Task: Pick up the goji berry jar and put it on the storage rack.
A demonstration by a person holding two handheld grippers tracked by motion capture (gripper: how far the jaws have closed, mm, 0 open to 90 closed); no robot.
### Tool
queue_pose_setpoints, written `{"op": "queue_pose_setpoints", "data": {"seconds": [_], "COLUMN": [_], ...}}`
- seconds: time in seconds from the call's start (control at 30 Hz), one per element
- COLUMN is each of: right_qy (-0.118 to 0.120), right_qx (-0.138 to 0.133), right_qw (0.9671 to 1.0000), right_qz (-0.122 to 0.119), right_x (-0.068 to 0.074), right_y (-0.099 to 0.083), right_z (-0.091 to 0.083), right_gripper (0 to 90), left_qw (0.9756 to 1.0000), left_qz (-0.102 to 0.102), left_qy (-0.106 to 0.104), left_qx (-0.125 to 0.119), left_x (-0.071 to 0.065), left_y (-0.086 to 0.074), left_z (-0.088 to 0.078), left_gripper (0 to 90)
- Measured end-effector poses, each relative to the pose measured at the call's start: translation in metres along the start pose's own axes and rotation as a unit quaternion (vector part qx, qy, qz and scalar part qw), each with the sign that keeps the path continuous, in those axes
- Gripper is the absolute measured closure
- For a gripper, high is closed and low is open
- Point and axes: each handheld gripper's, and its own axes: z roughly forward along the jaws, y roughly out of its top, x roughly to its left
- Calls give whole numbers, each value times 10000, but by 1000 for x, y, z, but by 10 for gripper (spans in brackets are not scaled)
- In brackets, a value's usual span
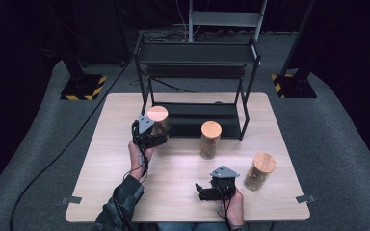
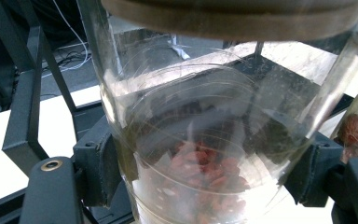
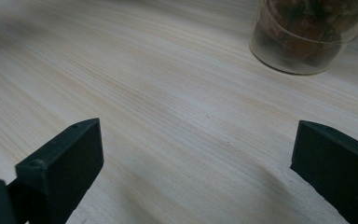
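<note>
Three clear jars with wooden lids stand out on the wooden table (image 1: 173, 178). My left gripper (image 1: 153, 135) is shut on the left jar (image 1: 158, 121), in front of the black rack's (image 1: 197, 57) left leg. In the left gripper view both pads press on that jar's (image 2: 205, 140) glass wall, and red bits lie in its bottom. The middle jar (image 1: 210, 139) stands upright near the table's middle, and the right jar (image 1: 260, 172) stands toward the right. My right gripper (image 1: 202, 190) is open low over the table near the front edge; between its jaws is only bare wood (image 3: 191, 140).
The black two-shelf rack stands at the table's back, its lower shelf (image 1: 200, 118) dark and bare. A jar base (image 3: 307, 42) with brownish contents sits at the upper right of the right gripper view. A black cable (image 1: 53, 159) runs over the grey floor on the left.
</note>
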Motion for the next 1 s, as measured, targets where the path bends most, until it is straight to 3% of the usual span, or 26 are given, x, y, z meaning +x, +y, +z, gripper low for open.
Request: {"op": "queue_pose_setpoints", "data": {"seconds": [0.57, 1.0], "right_qy": [0, -2], "right_qx": [-3, -11], "right_qw": [10000, 10000], "right_qz": [-1, -23], "right_x": [0, 0], "right_y": [0, 0], "right_z": [0, 0], "right_gripper": [13, 13], "left_qw": [9999, 9999], "left_qz": [-76, 8], "left_qy": [66, 100], "left_qx": [-22, -3], "left_x": [3, 1], "left_y": [3, 7], "left_z": [9, 17], "left_gripper": [245, 245]}}
